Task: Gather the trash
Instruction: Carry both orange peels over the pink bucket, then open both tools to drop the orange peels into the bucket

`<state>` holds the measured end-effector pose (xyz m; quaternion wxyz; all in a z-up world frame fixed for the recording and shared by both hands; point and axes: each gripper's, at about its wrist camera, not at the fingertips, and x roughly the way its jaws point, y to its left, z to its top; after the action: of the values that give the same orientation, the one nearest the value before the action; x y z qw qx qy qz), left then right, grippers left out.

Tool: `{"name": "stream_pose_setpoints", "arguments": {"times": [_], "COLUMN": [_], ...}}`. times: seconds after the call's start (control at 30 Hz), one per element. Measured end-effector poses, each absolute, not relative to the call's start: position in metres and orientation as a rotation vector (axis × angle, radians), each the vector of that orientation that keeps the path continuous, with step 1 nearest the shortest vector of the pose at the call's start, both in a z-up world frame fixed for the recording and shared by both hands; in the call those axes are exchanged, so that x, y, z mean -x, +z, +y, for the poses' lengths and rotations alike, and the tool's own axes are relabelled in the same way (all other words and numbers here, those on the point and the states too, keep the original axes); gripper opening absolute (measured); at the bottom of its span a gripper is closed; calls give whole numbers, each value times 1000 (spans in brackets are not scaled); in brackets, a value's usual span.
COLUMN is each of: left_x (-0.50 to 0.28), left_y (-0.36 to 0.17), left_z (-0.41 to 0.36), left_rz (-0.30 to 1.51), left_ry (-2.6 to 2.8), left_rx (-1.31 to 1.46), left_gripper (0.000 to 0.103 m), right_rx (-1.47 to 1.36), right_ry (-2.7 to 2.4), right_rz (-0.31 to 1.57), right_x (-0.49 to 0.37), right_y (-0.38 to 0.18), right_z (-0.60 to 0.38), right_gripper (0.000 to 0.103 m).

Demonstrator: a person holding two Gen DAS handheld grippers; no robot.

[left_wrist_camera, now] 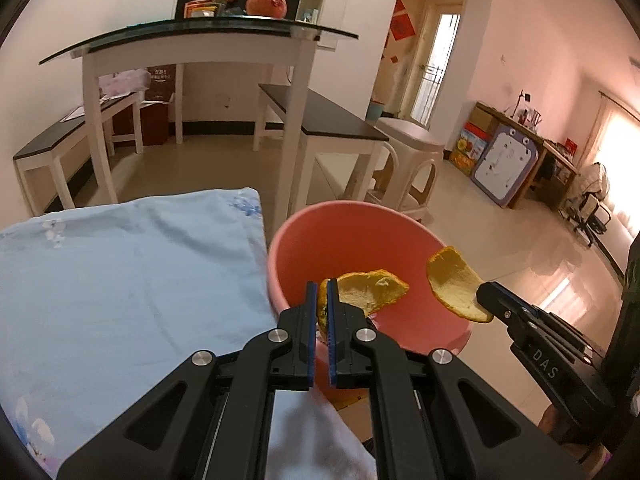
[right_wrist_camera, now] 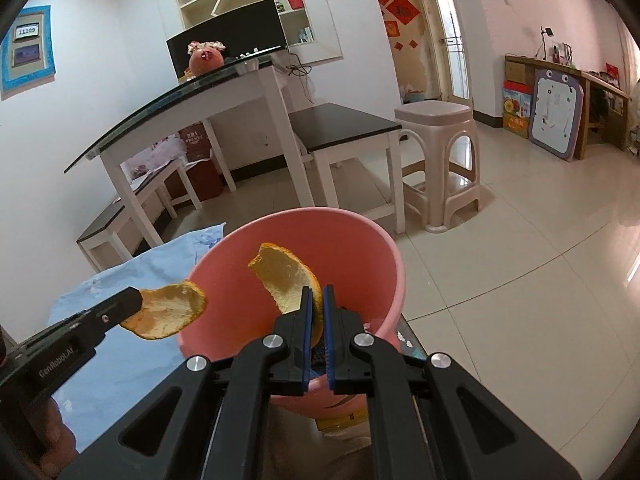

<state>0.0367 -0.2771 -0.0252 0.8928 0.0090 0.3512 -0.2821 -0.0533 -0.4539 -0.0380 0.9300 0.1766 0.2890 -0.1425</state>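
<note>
A pink bucket point(left_wrist_camera: 320, 236) stands beside a table covered with a light blue cloth point(left_wrist_camera: 120, 280); it also shows in the right wrist view point(right_wrist_camera: 360, 248). My left gripper point(left_wrist_camera: 322, 292) is shut on an orange peel point(left_wrist_camera: 372, 290) held over the bucket's near rim. My right gripper point(right_wrist_camera: 315, 300) is shut on another orange peel point(right_wrist_camera: 286, 280), also over the bucket. In the left wrist view the right gripper point(left_wrist_camera: 486, 294) enters from the right with its peel point(left_wrist_camera: 454, 284). In the right wrist view the left gripper point(right_wrist_camera: 136, 300) enters from the left with its peel point(right_wrist_camera: 168, 312).
A glass-topped white table point(left_wrist_camera: 200, 36) with a monitor and a pomegranate stands behind. Dark-topped benches point(left_wrist_camera: 320, 116) and a beige plastic stool point(right_wrist_camera: 440, 152) stand on the tiled floor beyond the bucket. A drawing board point(right_wrist_camera: 556, 116) leans on a desk at the far right.
</note>
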Motion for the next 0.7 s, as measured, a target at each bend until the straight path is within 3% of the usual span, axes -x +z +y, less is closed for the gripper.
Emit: {"name": "stream_pose_setpoints", "arguments": {"times": [0.7], "left_x": [-56], "left_y": [-48], "left_z": [-294], "left_rz": [787], "left_ry": [-571], "left_rx": [-17], "left_gripper": [4], "right_rx": [-342], "right_ry": [-281], "right_rz": [632], "right_x": [22], "right_y": [-54], "right_z": [-458], "right_gripper": [9]}}
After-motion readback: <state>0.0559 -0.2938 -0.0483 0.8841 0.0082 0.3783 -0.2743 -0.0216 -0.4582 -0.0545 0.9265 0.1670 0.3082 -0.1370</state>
